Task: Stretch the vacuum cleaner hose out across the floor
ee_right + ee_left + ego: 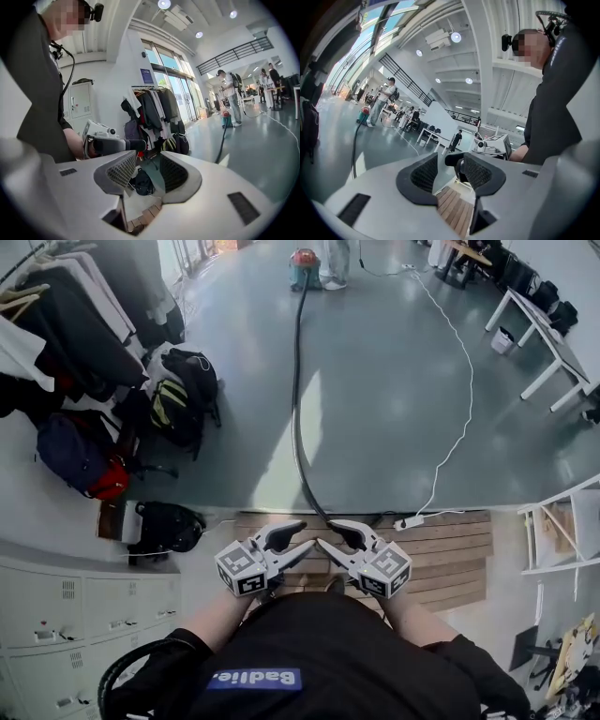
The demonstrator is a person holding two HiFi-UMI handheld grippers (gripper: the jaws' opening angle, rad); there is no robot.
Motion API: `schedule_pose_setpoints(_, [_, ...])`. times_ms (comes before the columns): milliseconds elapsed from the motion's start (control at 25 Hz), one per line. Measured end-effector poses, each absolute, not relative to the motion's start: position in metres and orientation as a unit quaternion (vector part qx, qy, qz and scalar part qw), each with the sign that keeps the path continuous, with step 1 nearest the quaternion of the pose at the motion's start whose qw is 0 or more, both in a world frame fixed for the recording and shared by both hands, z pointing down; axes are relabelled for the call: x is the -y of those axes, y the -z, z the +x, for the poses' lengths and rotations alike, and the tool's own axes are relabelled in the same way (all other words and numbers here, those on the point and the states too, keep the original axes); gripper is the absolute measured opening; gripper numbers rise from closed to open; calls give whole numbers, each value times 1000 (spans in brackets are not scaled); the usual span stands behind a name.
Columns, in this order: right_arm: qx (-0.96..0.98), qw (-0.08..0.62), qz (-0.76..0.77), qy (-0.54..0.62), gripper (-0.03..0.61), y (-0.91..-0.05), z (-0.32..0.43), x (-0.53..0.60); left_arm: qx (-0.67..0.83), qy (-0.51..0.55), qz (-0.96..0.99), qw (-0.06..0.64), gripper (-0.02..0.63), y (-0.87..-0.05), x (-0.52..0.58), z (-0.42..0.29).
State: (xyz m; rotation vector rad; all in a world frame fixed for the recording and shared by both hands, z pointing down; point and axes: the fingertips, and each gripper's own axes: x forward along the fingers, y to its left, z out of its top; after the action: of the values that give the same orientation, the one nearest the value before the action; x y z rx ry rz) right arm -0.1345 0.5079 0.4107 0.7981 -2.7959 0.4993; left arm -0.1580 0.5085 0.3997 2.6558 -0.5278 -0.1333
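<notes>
I see a glossy grey-green floor (394, 381) filling most of the head view. A long black hose (297, 399) lies on it in a gentle curve, running from a red-and-teal vacuum cleaner (304, 268) at the far end to the edge of a pale wooden slatted platform (450, 549) near me. A thin white cable (466, 399) loops across to a white power strip (410, 521) at the platform's edge. Dark backpacks (183, 399) sit along the left.

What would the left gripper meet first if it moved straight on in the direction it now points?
Most likely the right gripper: its jaws face the left gripper head-on, very close, with nothing between them.
</notes>
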Motion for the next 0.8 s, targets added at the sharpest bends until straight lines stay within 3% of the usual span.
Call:
schedule_pose_setpoints(240, [946,88,267,-161,135,-402,-153,-499,214,42,956,196,118,-399,-500,-185])
schedule_pose_setpoints(480, [950,69,270,-138,16,-382,-156,-500,236,37,958,161,10,-380,-497,-194])
schedule_pose_setpoints(800, [952,63,259,-150,5,-393,-160,-520,246,26,957,154,8,-381,-507,-190])
